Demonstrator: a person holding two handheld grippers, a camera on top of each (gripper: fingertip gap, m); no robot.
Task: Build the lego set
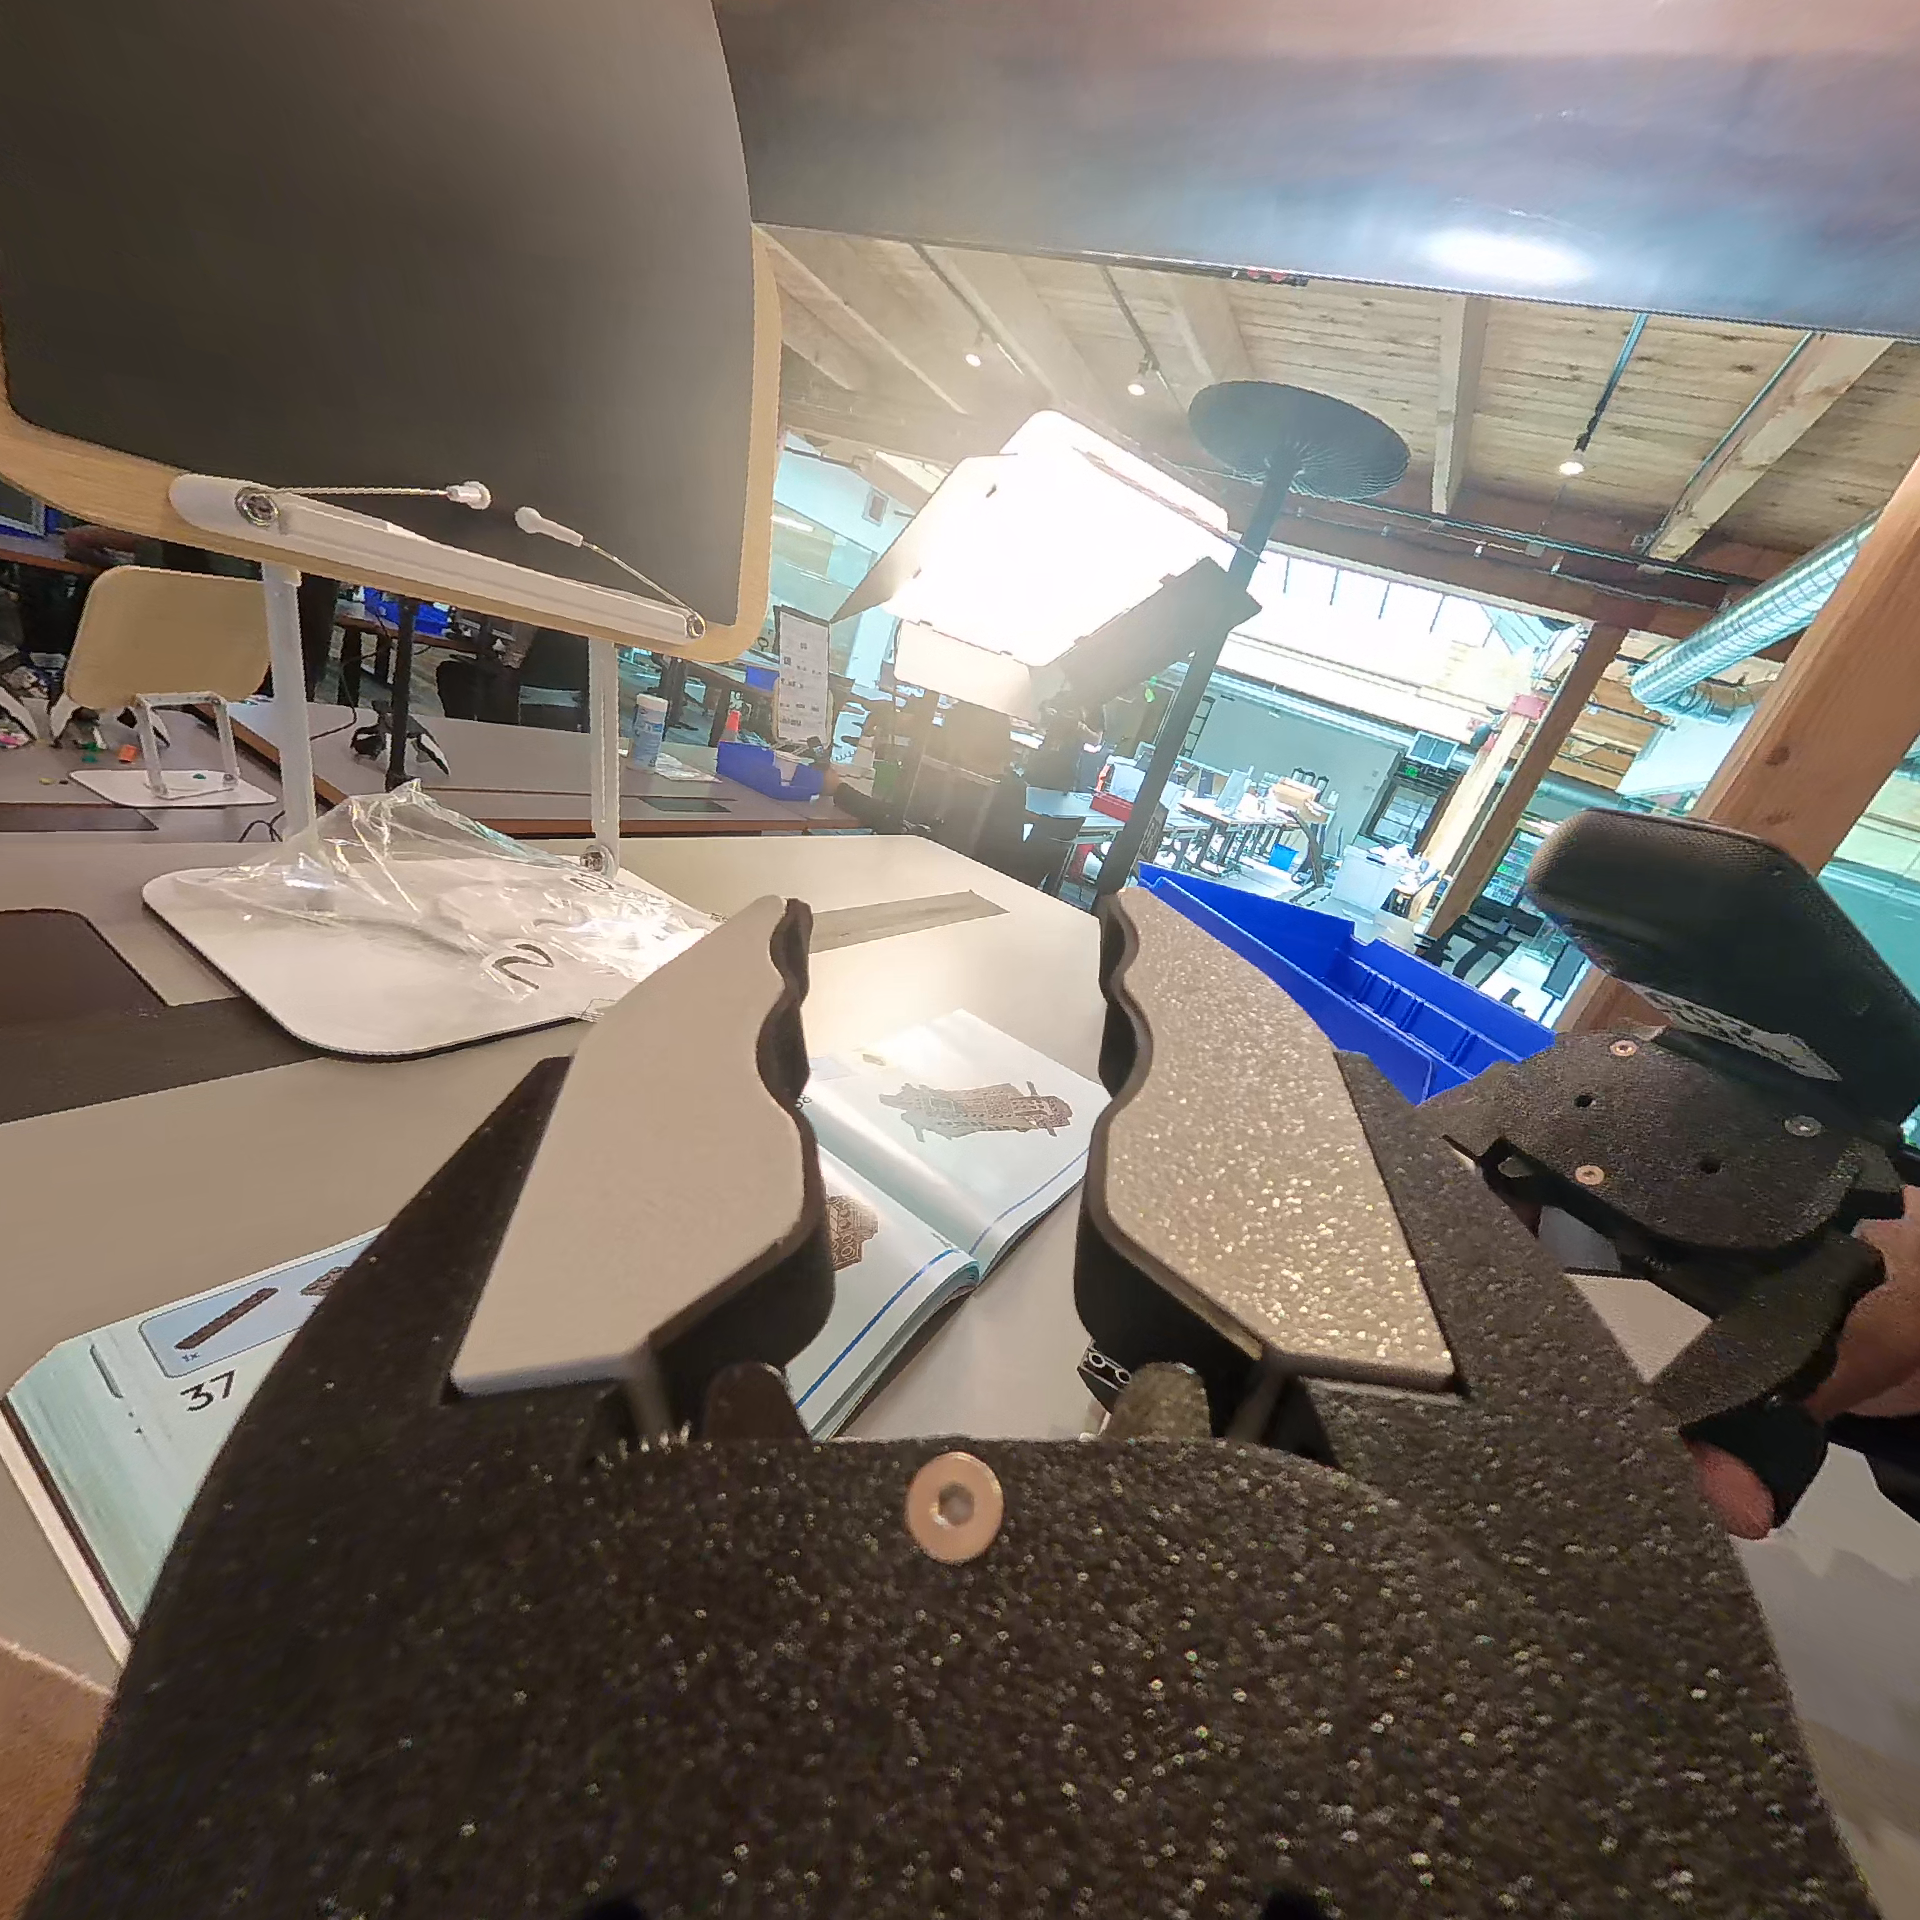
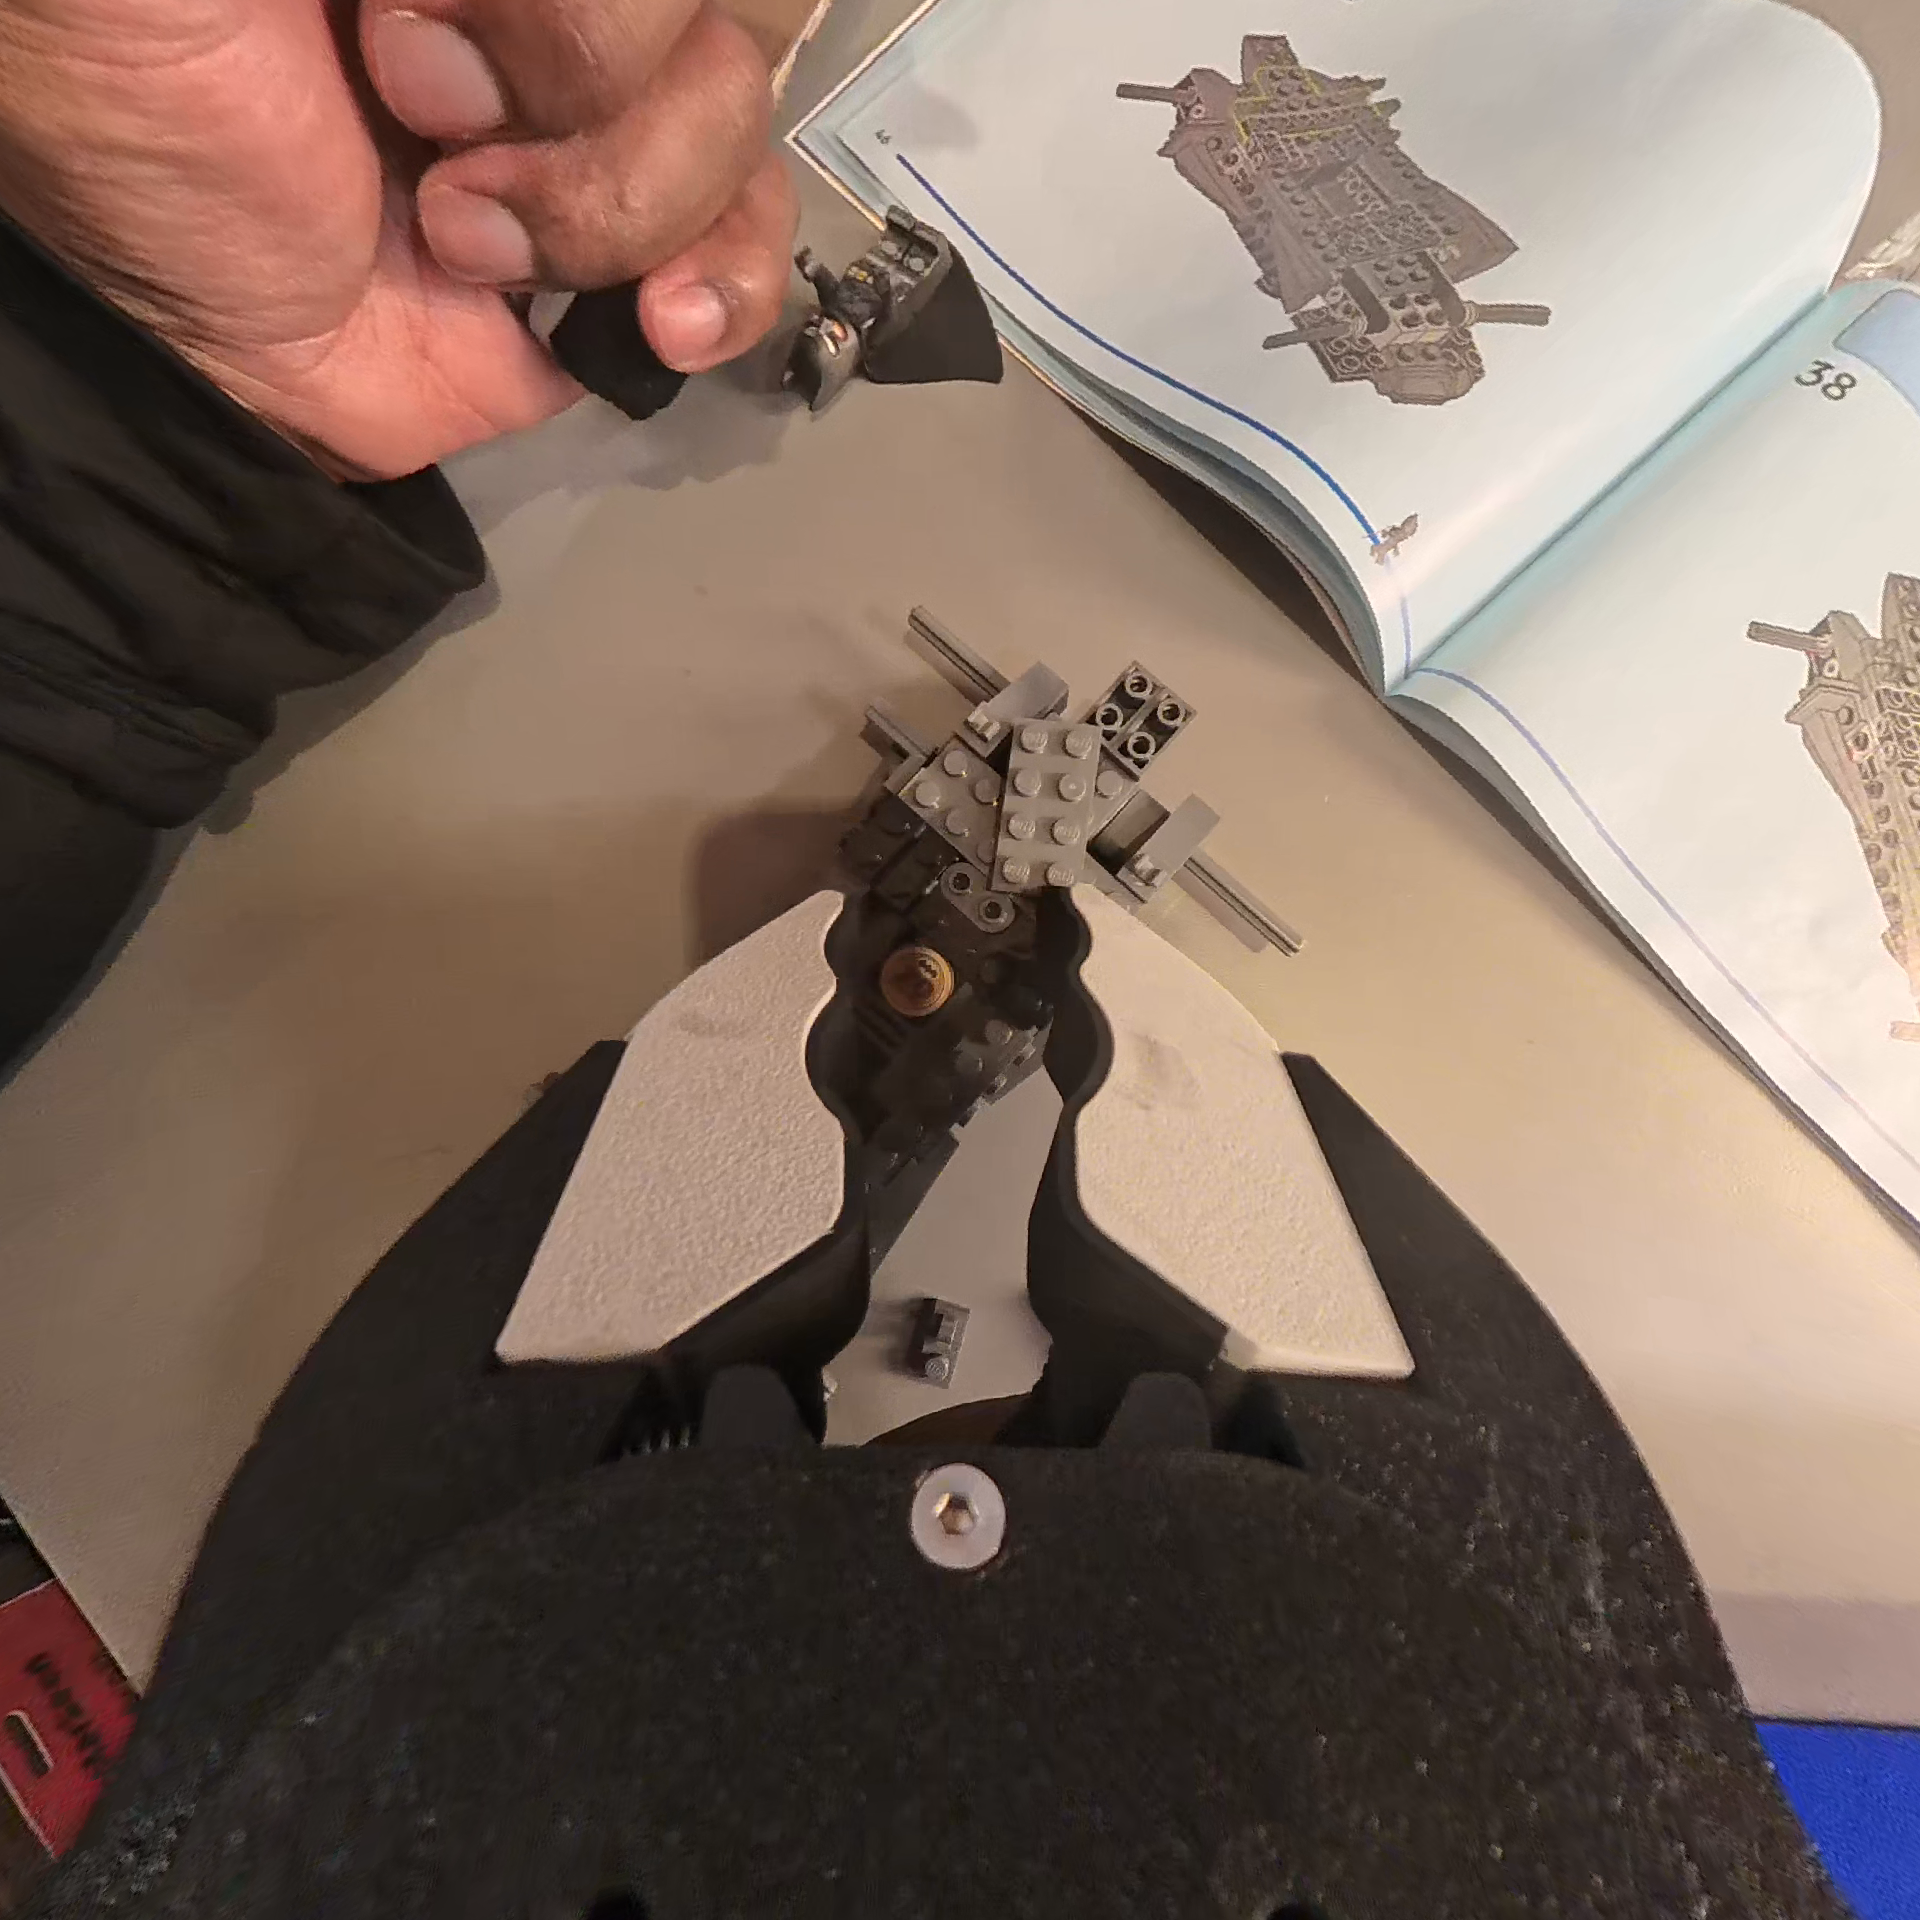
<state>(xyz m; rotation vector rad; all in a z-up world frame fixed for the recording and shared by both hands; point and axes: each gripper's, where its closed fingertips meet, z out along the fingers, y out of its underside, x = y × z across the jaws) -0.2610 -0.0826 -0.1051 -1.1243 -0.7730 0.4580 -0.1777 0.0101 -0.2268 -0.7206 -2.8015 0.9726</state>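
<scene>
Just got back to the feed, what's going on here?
The right gripper has its jaws closed around a grey and black brick model over the table. The left gripper is raised above an open instruction booklet, jaws wide and empty. A small caped figure lies beside the booklet.

The open booklet [image 2: 1558,343] runs off the right edge in the right wrist view, so one page is cut. In the left wrist view, the left gripper [image 1: 951,961] covers the middle of that booklet [image 1: 966,1132]. The back part of the grey brick model [image 2: 1039,810] sits down between the right gripper's fingers [image 2: 1164,1091], too dark to make out. A hand [image 2: 416,208] hides most of a small black piece [image 2: 613,353]. The far tables [image 1: 1247,810] are too small and blurry to read.
</scene>
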